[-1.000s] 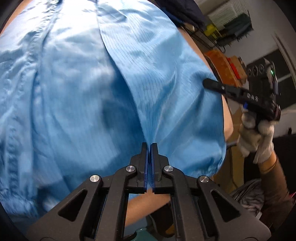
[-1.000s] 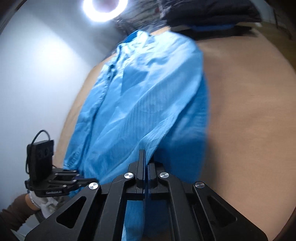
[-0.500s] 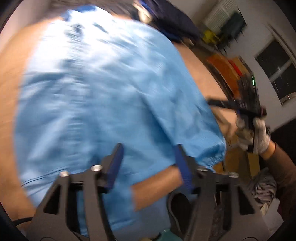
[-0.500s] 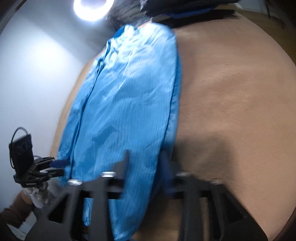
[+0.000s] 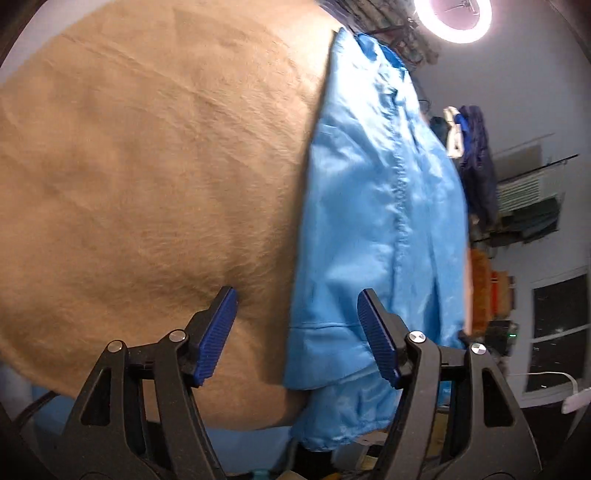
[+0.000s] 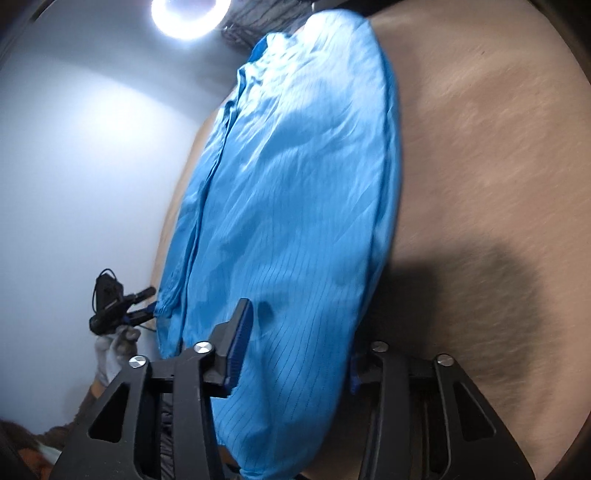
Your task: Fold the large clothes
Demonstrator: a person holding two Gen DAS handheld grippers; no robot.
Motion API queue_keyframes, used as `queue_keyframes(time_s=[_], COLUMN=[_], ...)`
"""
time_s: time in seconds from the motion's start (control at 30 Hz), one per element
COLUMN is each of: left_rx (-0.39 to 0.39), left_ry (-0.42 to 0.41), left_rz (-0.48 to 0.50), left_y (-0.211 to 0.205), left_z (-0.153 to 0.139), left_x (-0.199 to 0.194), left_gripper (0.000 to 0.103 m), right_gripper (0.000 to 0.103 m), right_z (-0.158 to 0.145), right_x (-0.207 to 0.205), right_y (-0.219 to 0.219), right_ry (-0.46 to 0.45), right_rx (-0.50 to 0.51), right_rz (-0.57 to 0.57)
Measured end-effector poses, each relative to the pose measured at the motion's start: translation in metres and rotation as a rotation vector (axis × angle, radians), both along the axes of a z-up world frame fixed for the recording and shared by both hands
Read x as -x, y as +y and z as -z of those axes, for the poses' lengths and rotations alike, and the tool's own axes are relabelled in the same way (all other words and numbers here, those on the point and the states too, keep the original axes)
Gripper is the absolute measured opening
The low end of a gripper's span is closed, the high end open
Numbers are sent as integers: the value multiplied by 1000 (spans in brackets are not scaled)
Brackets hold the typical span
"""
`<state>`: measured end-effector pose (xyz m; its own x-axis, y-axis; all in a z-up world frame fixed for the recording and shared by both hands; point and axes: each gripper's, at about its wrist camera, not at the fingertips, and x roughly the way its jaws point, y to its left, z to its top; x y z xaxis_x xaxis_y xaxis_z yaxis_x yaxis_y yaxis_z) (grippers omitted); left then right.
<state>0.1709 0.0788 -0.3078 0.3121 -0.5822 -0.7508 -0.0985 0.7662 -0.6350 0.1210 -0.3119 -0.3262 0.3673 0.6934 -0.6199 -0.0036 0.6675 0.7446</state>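
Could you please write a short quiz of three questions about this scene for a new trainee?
1. True or false: the left gripper is shut on the blue garment.
2. Multiple choice: what does the garment lie on? A) a tan cloth-covered surface B) a white tray C) a metal sink
3. Fill in: the bright lamp seen beyond the top of the garment is a ____ light.

Key:
1. False. Its jaws stand wide apart, with nothing between the pads.
2. A.
3. Ring.

The right gripper is also open, with the garment's lower end lying between its fingers.
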Motion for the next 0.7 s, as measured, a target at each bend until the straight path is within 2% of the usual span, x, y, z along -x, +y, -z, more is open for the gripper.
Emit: queue_keyframes(time_s=[0.1, 0.17, 0.2, 0.23, 0.27, 0.37, 0.5, 0.6, 0.7], left_rx=[75, 63, 41, 17, -7, -46, -74, -111, -132], left_ry=[21, 22, 18, 20, 21, -24, -85, -91, -84], left_rz=[34, 75, 101, 127, 146, 161, 155, 149, 124], left_y=[-12, -25, -34, -42, -47, -52, -43, -30, -13], left_z=[5, 6, 5, 4, 4, -9, -29, -34, -35], left_x=[-5, -9, -9, -9, -9, -4, 4, 12, 17], left_gripper=[65, 56, 40, 15, 5, 3, 2, 2, 2], right_gripper=[34, 25, 23, 16, 9, 5, 3, 3, 3], right_z=[3, 6, 9, 10, 11, 4, -12, -23, -31], right_x=[-1, -1, -1, -2, -2, 1, 8, 18, 26], right_y=[0, -1, 1, 3, 3, 9, 20, 29, 38], right_ry=[10, 18, 22, 27, 31, 34, 22, 10, 9], right_rx=[-33, -42, -45, -43, -37, 18, 53, 36, -43], right_rz=[18, 28, 34, 37, 37, 45, -3, -36, -58])
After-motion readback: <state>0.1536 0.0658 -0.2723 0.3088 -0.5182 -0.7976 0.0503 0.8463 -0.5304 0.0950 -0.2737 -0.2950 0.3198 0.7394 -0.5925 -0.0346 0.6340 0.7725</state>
